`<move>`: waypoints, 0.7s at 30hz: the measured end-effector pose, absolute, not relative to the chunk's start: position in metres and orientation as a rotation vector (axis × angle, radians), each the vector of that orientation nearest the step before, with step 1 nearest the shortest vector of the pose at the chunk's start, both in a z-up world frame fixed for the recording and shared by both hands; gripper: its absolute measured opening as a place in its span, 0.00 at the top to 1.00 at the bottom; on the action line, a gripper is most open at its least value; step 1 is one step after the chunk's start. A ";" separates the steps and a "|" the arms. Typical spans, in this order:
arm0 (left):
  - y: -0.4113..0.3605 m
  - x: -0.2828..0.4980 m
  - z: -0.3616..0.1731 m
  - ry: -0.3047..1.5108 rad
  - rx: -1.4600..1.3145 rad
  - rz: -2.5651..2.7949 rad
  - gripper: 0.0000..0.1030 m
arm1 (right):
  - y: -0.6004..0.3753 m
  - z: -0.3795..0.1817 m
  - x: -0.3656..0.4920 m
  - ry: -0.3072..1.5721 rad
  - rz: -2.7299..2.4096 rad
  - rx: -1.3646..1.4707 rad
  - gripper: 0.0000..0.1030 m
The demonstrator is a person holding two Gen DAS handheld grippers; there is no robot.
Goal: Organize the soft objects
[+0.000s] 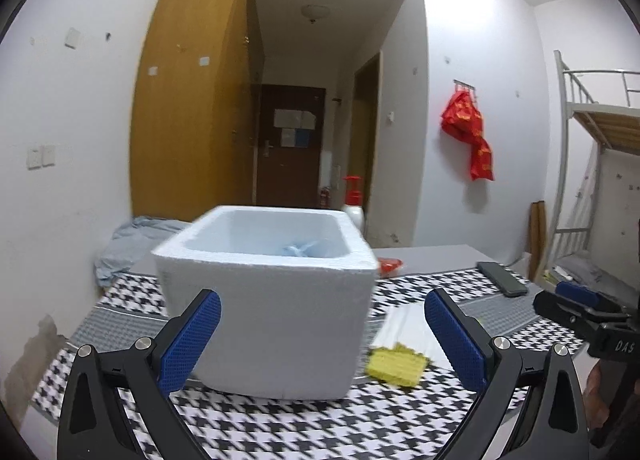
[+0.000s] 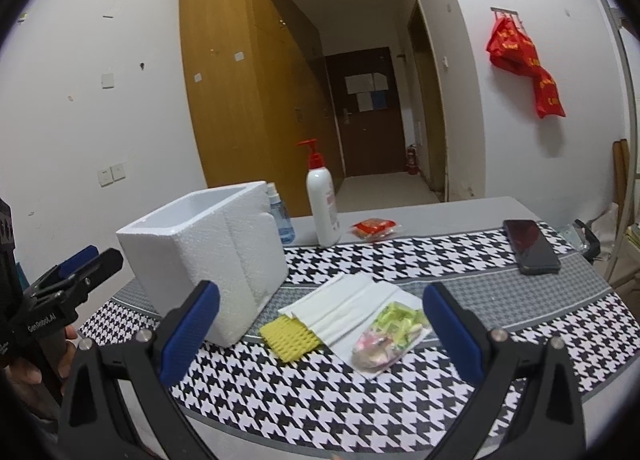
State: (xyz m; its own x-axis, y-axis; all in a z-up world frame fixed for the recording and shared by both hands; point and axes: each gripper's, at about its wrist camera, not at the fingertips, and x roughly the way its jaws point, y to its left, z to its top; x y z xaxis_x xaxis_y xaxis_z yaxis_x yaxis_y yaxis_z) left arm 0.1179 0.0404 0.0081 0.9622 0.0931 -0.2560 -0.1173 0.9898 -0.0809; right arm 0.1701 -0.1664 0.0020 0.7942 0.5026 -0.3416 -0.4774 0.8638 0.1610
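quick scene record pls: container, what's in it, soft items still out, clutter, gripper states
container: foam box, open top, on houndstooth cloth
inside: something pale blue, unclear what
soft items out: yellow sponge, white tissues, clear bag of small colourful pieces lying on the tissues
clutter: phone, pump bottle, spray bottle, red packet
left gripper: open, empty, facing the box
right gripper: open, empty, sponge and tissues ahead

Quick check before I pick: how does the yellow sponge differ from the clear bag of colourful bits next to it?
The yellow sponge is an opaque, ridged block; the clear bag is see-through, lumpy, filled with green and pink pieces. The sponge lies by the foam box, partly on the white paper; the bag sits farther right, fully on it. Both lie loose, ungripped.
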 end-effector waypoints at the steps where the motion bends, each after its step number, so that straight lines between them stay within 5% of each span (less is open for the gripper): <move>1: 0.036 0.120 0.007 0.262 -0.096 0.092 0.01 | -0.168 0.001 0.170 0.387 0.523 0.065 0.01; 21: -0.036 0.159 -0.018 0.354 0.020 -0.019 0.01 | -0.226 -0.024 0.183 0.439 0.402 0.089 0.00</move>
State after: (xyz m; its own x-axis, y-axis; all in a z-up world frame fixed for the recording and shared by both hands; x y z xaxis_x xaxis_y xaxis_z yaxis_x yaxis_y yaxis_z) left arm 0.1594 -0.0361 -0.0180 0.9378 -0.0150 -0.3467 0.0219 0.9996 0.0159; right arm 0.1830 -0.2264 -0.0240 0.8282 0.3973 -0.3953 -0.3594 0.9177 0.1692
